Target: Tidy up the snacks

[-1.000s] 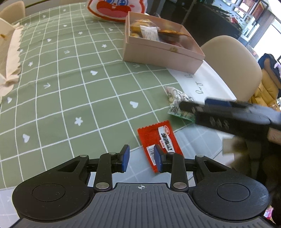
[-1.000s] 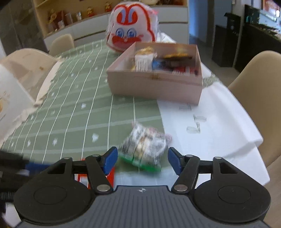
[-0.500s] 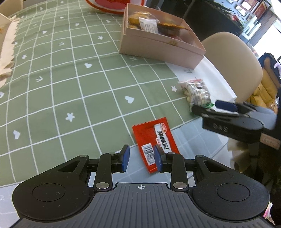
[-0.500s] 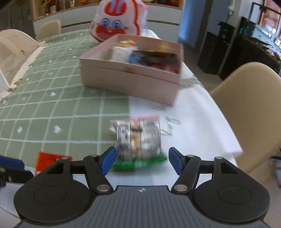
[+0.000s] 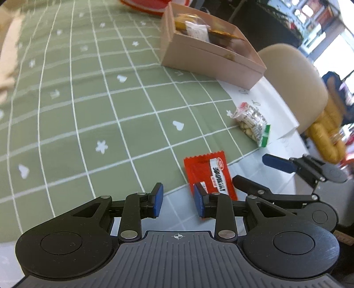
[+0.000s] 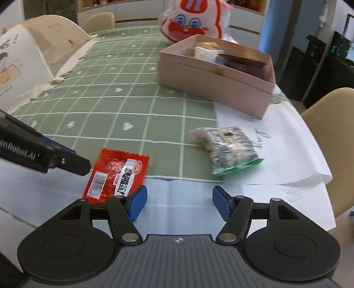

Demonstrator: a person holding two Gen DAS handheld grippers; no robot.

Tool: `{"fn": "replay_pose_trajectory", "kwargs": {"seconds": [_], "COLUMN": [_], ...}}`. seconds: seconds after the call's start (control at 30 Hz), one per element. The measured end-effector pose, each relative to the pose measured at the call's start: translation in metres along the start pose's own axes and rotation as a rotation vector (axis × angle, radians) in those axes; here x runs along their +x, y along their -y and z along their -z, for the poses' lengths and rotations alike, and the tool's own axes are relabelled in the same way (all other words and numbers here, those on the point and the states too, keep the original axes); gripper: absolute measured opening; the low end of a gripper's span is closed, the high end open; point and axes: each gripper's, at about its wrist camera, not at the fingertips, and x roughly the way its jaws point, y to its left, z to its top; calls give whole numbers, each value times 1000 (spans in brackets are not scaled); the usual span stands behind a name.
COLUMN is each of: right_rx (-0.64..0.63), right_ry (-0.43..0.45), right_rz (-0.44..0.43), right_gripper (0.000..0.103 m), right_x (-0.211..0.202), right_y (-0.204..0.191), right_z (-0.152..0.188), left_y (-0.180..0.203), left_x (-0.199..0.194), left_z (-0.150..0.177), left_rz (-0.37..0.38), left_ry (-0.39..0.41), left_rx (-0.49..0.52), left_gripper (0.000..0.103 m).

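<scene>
A flat red snack packet (image 5: 210,175) (image 6: 117,175) lies at the near edge of the green checked cloth. A clear packet of nuts with a green end (image 5: 252,124) (image 6: 230,150) lies to its right, partly on white paper. My left gripper (image 5: 178,202) is open, its right pad over the red packet's near end, nothing between the pads. My right gripper (image 6: 178,202) is open and empty, between and short of both packets. A pink open box (image 5: 212,57) (image 6: 216,77) farther back holds several snacks.
A red-and-white bunny-face bag (image 6: 194,20) sits behind the box. Beige chairs (image 5: 294,84) (image 6: 331,133) stand at the table's right side. An opened paper box (image 6: 20,66) with torn paper lies at the far left. White paper sheets (image 6: 276,144) cover the near right corner.
Both views have shifted: the right gripper has drawn back off the nut packet, which now lies farther ahead and to its right. The left gripper slid slightly left of the red packet.
</scene>
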Motion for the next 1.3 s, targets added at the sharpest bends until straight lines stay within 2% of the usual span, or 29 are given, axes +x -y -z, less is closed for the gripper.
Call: {"fn": "replay_pose_trajectory", "kwargs": {"seconds": [0.07, 0.13, 0.23, 0.37, 0.47, 0.57, 0.67, 0.7, 0.83, 0.9, 1.0, 1.07, 1.3], "right_rx": [17, 26, 18, 10, 22, 42, 69, 77, 79, 80, 97, 103, 61], "right_ry": [26, 12, -24, -20, -23, -31, -25, -21, -11, -8, -3, 2, 18], "right_rz": [-30, -51, -63, -58, -64, -64, -74, -76, -64, -61, -58, -51, -12], "right_gripper": [66, 64, 48, 40, 38, 37, 37, 37, 37, 37, 37, 37, 37], "right_x": [-4, -2, 3, 1, -2, -7, -12, -14, -19, -21, -23, -24, -25], "right_y": [3, 5, 3, 5, 13, 24, 34, 36, 39, 41, 43, 44, 39], "right_z": [-2, -4, -1, 2, 5, 10, 17, 20, 28, 31, 34, 35, 39], "left_y": [-5, -4, 3, 13, 22, 45, 66, 72, 87, 88, 91, 95, 91], "left_x": [2, 9, 16, 25, 27, 18, 21, 24, 43, 50, 52, 55, 64], "left_z": [0, -1, -4, -9, -14, -18, -20, -18, -16, -16, -17, -17, -16], "left_rz": [58, 102, 123, 168, 246, 316, 381, 367, 222, 186, 198, 225, 254], "left_ry": [0, 13, 39, 38, -3, -6, -45, -55, -88, -106, -104, -111, -141], "left_rx": [-27, -23, -9, 4, -8, 75, 125, 143, 176, 177, 187, 191, 148], "left_gripper": [34, 33, 32, 35, 34, 34, 34, 34, 34, 34, 31, 19, 16]}}
